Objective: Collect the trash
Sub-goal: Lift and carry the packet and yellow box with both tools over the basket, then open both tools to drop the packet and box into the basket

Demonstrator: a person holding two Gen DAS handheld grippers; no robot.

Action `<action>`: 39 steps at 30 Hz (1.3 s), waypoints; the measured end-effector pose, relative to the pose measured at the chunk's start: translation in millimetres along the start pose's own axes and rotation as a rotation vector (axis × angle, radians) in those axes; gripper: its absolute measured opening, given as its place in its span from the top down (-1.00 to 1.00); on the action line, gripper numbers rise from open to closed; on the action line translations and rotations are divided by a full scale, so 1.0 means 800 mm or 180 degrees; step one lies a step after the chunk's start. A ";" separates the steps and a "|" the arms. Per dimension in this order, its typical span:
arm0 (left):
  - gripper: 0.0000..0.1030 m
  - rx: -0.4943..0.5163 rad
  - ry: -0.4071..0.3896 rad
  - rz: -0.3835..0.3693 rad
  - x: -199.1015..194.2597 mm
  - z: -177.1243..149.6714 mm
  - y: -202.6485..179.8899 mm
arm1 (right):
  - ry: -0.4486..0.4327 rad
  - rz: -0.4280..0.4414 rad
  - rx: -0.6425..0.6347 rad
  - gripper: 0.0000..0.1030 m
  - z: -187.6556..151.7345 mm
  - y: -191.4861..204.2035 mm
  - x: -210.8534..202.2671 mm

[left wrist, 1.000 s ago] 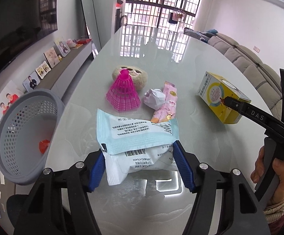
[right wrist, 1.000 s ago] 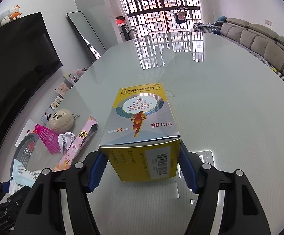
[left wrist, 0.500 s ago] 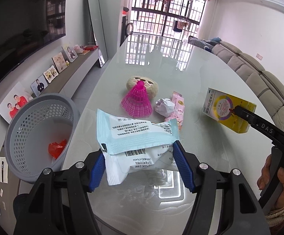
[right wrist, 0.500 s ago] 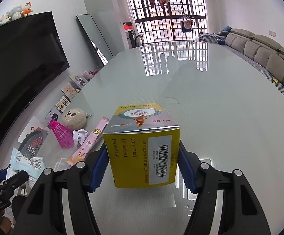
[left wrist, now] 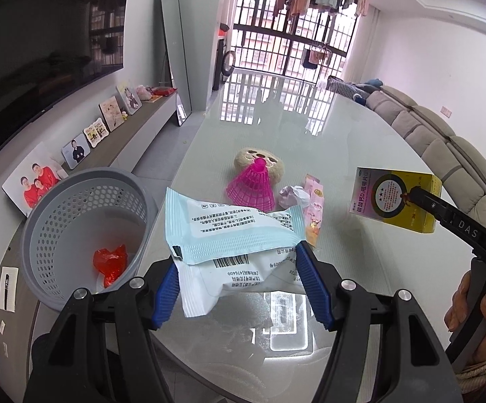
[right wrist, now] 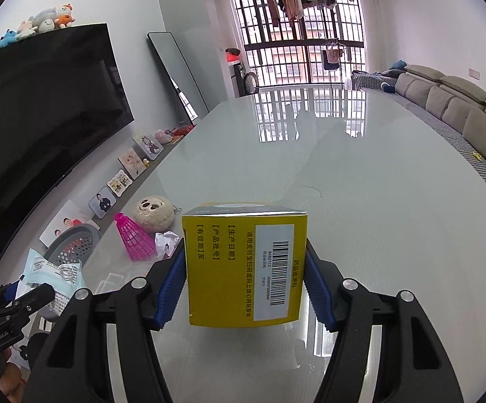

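Observation:
My left gripper (left wrist: 239,270) is shut on a blue-and-white plastic packet (left wrist: 229,231), held above the table's near edge, right of a grey perforated basket (left wrist: 41,235). A red wrapper (left wrist: 108,262) lies in the basket. My right gripper (right wrist: 246,263) is shut on a yellow medicine box (right wrist: 243,268), lifted off the glass table (right wrist: 377,235) with its barcode face toward the camera. The same box (left wrist: 387,198) shows at the right of the left wrist view. On the table lie a crumpled paper ball (left wrist: 293,196) and a pink snack wrapper (left wrist: 313,208).
A pink shuttlecock (left wrist: 253,184) and a round plush toy (left wrist: 270,164) sit mid-table. Photo frames line a low shelf (left wrist: 108,124) left of the table, under a large dark TV. A sofa (right wrist: 461,110) runs along the right. A hand (left wrist: 471,309) grips the right tool.
Both grippers have risen with their loads. The yellow box has come off the table and tipped its barcode face toward the camera. The basket's inside shows more fully beside the packet.

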State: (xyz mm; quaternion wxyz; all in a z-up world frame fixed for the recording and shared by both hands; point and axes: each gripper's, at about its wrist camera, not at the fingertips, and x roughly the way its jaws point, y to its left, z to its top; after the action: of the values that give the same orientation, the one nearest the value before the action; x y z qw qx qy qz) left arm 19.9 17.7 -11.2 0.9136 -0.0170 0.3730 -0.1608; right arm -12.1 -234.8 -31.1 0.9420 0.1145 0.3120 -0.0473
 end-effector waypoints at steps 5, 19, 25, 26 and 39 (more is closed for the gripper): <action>-0.22 -0.0039 -0.0055 0.0042 -0.007 0.002 0.011 | -0.0025 0.0040 -0.0068 -0.21 0.007 0.014 -0.006; -0.22 -0.0224 -0.0240 0.0224 -0.033 0.007 0.076 | -0.0106 0.0380 -0.0438 -0.21 0.027 0.096 -0.027; -0.22 -0.0370 -0.0282 0.0429 -0.047 0.002 0.118 | -0.0056 0.0676 -0.0629 -0.21 0.029 0.156 -0.011; -0.22 -0.0395 -0.0281 0.0472 -0.048 0.001 0.127 | -0.0037 0.0722 -0.0657 -0.21 0.029 0.167 -0.007; -0.22 -0.0791 -0.0079 0.0913 -0.022 -0.020 0.235 | 0.0388 0.1182 -0.1013 -0.21 0.007 0.296 0.075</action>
State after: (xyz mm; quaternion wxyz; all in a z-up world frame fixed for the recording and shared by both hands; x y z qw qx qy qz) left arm 50.3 202.7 -39.0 0.9226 -0.0783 0.3773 0.0187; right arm 77.2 -7.5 -19.0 0.9201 0.0227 0.3454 0.1833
